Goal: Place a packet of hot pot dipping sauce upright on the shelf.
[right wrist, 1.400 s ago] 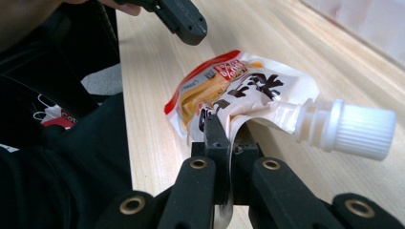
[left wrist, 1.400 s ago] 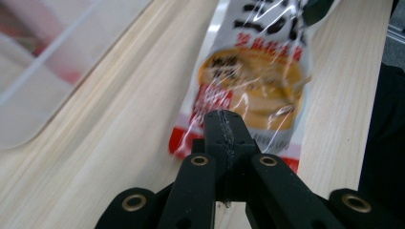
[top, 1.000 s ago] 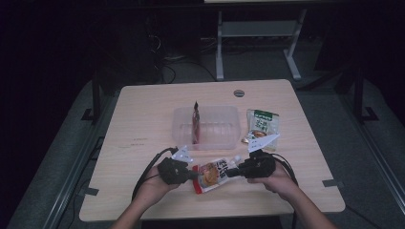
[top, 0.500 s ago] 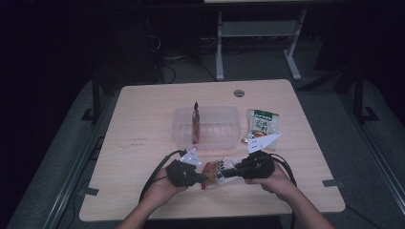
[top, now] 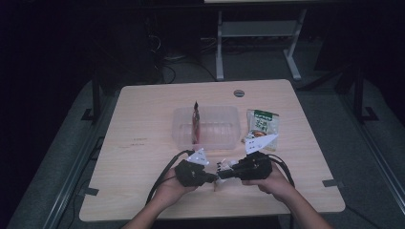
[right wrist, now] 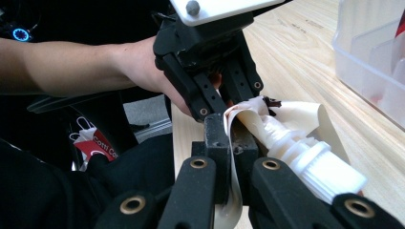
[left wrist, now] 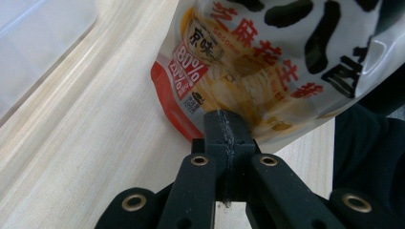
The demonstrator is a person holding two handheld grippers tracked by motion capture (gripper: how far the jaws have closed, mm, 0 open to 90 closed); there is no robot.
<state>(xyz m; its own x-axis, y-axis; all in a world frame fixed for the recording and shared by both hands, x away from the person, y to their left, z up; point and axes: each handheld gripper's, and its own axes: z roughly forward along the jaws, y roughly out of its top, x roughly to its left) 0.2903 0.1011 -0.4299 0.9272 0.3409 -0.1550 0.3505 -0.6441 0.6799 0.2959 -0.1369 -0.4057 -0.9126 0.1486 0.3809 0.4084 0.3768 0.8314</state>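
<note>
A spouted snack pouch [top: 220, 171] with orange and red print [left wrist: 267, 62] hangs between both grippers just above the table's front edge. My left gripper [left wrist: 224, 129] is shut on the pouch's lower red corner. My right gripper [right wrist: 229, 138] is shut on the pouch's cream-coloured edge [right wrist: 305, 119], right beside its white screw cap [right wrist: 310, 162]. In the high view the left gripper [top: 210, 179] and right gripper [top: 230, 172] nearly meet tip to tip. The right gripper view has the left gripper [right wrist: 210, 86] facing it from just beyond the pouch.
A clear plastic container [top: 224, 138] sits mid-table with a dark red packet [top: 195, 121] standing upright inside. A green snack packet [top: 261, 125] lies to its right. The container's wall [right wrist: 372, 62] is close on the right gripper's far side.
The left gripper has moved right, toward the right gripper. The pouch, flat on the table before, is now bunched up between the two grippers.
</note>
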